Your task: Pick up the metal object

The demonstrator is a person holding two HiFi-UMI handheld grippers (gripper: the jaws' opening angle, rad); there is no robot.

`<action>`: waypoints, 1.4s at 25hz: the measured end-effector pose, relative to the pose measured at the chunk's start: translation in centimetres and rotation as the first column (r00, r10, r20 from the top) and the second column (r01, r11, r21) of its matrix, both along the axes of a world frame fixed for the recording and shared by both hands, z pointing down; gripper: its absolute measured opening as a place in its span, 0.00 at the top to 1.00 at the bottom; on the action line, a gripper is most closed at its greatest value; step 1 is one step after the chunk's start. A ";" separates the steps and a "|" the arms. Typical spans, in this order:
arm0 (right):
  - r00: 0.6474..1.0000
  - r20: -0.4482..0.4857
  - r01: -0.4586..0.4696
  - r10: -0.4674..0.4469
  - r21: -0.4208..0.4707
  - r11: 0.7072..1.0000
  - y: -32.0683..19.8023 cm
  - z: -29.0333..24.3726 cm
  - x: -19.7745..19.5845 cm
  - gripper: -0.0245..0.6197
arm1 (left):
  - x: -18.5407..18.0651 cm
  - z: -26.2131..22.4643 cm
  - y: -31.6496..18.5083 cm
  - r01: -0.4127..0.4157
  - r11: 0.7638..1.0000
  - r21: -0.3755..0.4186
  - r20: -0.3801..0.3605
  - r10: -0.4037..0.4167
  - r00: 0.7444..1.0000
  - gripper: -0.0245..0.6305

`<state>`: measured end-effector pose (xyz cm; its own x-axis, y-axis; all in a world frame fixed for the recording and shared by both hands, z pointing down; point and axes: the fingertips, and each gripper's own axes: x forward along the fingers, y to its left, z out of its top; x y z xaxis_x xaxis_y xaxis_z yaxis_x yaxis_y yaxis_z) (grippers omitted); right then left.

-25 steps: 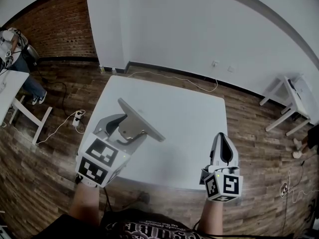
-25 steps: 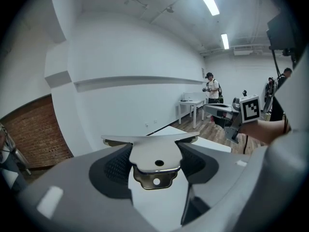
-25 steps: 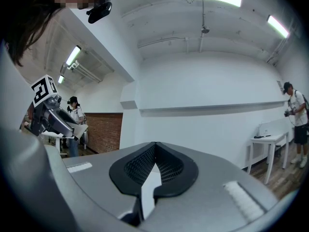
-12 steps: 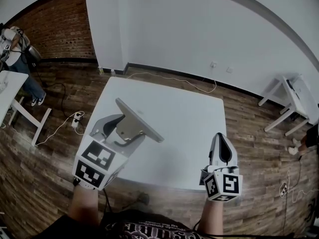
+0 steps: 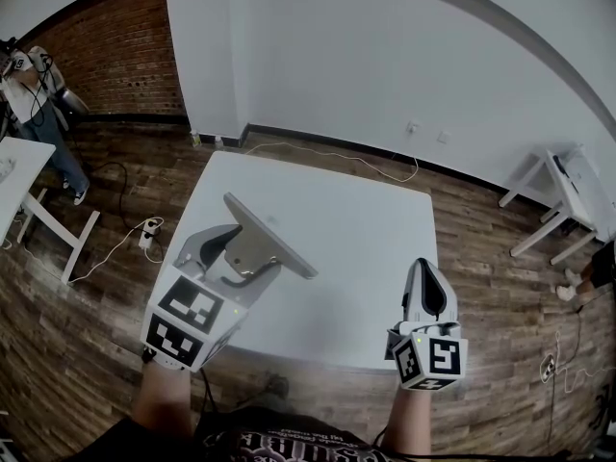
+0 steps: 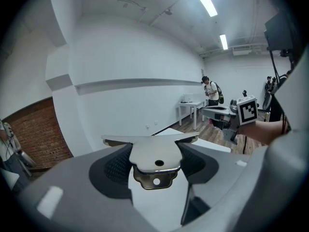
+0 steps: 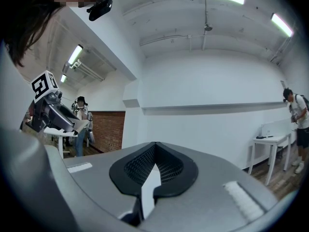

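The metal object (image 5: 262, 240) is a flat grey plate with a T-shaped top and a holed tab. It hangs above the left part of the white table (image 5: 375, 229), clear of the tabletop. My left gripper (image 5: 234, 254) is shut on the plate, whose tab (image 6: 153, 174) sits between the dark pads. In the left gripper view the plate (image 6: 154, 153) spreads across both jaws. My right gripper (image 5: 429, 285) is shut with nothing in it, low at the table's near right edge. Its pads (image 7: 161, 170) meet at the tips.
A second white table (image 5: 568, 192) stands at the far right, and another (image 5: 17, 176) at the far left beside a person (image 5: 29, 94). Cables (image 5: 327, 152) run along the wooden floor behind the table. A brick wall (image 5: 115, 51) closes the back left.
The left gripper with the plate has barely shifted. The right gripper has stayed put. The person at the far left has stood up and moved a little.
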<state>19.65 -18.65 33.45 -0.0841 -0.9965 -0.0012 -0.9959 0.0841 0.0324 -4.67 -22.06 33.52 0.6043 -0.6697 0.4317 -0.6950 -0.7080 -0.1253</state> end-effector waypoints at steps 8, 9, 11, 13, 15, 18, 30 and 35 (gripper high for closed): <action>1.000 0.007 0.001 -0.001 -0.003 1.000 0.1 0.1 -0.3 0.95 | -0.5 0.2 0.1 0.004 1.000 -0.003 -0.006 -0.004 1.000 0.51; 1.000 0.010 0.000 0.000 -0.001 1.000 0.1 0.2 -0.3 0.95 | -0.5 0.1 0.2 0.003 1.000 -0.001 -0.007 -0.003 1.000 0.51; 1.000 0.013 -0.001 0.001 0.002 1.000 0.3 0.3 -0.2 0.95 | -0.4 0.0 0.3 0.002 1.000 0.003 -0.008 -0.002 1.000 0.51; 1.000 0.007 -0.003 0.003 0.001 1.000 0.3 0.4 -0.1 0.95 | -0.3 -0.1 0.3 0.001 1.000 0.008 -0.011 -0.001 1.000 0.51; 1.000 0.001 -0.005 0.005 0.000 1.000 0.2 0.3 -0.1 0.95 | -0.3 -0.1 0.3 0.000 1.000 0.007 -0.015 0.000 1.000 0.51; 1.000 -0.004 -0.007 0.007 -0.001 1.000 0.3 0.2 -0.4 0.95 | -0.6 0.0 0.4 0.001 1.000 0.005 -0.014 -0.001 1.000 0.51; 1.000 -0.005 -0.003 0.003 -0.008 1.000 0.4 0.4 -0.2 0.95 | -0.6 0.4 0.2 0.010 1.000 0.000 -0.013 -0.010 1.000 0.51; 1.000 -0.005 -0.002 0.002 -0.010 1.000 0.5 0.4 -0.1 0.95 | -0.6 0.3 0.3 0.009 1.000 0.002 -0.014 -0.009 1.000 0.51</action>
